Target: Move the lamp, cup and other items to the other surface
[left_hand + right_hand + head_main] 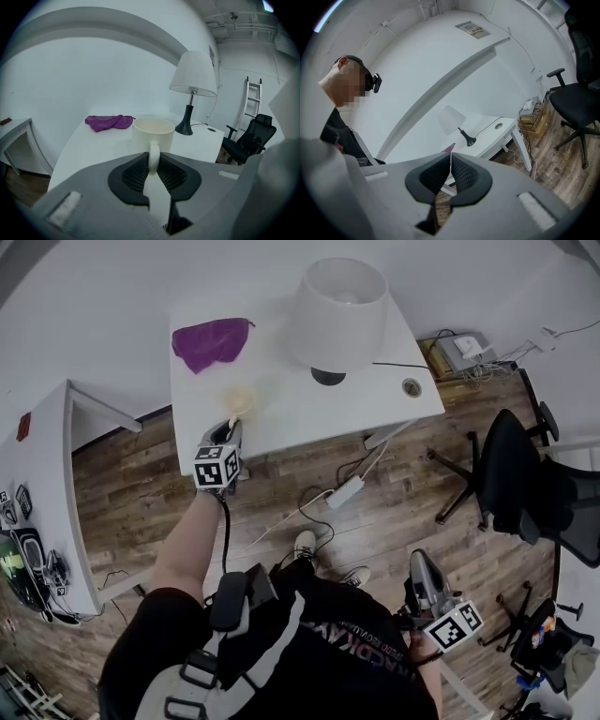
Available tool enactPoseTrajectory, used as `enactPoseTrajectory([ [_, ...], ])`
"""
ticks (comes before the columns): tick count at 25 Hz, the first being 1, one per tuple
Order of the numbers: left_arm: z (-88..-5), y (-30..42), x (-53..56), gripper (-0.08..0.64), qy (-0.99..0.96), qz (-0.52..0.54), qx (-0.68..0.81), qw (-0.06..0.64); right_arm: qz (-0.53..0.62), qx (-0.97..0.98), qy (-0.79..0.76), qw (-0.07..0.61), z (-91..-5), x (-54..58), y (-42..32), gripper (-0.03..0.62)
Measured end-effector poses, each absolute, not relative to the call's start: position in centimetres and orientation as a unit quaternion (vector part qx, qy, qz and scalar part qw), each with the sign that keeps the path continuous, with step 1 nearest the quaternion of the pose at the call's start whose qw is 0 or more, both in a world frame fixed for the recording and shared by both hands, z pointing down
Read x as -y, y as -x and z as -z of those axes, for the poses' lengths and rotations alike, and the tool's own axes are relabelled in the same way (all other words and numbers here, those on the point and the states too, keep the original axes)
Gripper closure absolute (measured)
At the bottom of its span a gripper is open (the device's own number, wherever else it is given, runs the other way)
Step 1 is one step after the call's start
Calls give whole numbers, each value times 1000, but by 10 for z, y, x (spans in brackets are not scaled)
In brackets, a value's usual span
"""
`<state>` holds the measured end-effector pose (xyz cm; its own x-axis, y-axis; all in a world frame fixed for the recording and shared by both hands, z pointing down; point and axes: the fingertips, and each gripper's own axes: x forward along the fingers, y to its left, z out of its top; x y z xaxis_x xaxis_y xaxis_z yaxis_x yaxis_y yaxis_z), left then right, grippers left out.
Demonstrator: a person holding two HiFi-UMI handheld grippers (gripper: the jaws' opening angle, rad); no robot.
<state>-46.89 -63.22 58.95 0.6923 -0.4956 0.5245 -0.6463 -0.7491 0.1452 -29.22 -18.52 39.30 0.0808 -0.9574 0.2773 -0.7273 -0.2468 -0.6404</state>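
White table (pixel 300 423), near edge — my left gripper (pixel 153 158) clenches the cup (pixel 152 135) by its handle: rigid, light, probably fragile and slick; right gripper (pixel 451 161) closed, empty.

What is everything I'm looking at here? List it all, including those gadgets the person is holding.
lamp: one, white shade on a black base, far side of the desk
cup: one, cream, near the desk's front edge
cloth: one, purple, crumpled at the desk's far left corner
desk: one, white, in front of the person
side table: one, white, at the left, small dark items on it
power strip: one, white, on the wooden floor by the desk
office chair: one plainly seen, black, at the right
left tongs: one, grey, shut on the cup's handle
right tongs: one, grey, shut and empty, low at the person's side
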Motion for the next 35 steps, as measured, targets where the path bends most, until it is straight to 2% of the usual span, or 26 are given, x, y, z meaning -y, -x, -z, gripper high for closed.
enactPoseTrajectory([
  [20, -553, 467, 609, 506, -911, -187, 322, 180, 333, -603, 699, 188, -396, 184, 300, 588],
  [35, -462, 399, 546, 511, -959, -96, 210, 162, 331, -595, 701, 212, -397, 168, 301, 588],
])
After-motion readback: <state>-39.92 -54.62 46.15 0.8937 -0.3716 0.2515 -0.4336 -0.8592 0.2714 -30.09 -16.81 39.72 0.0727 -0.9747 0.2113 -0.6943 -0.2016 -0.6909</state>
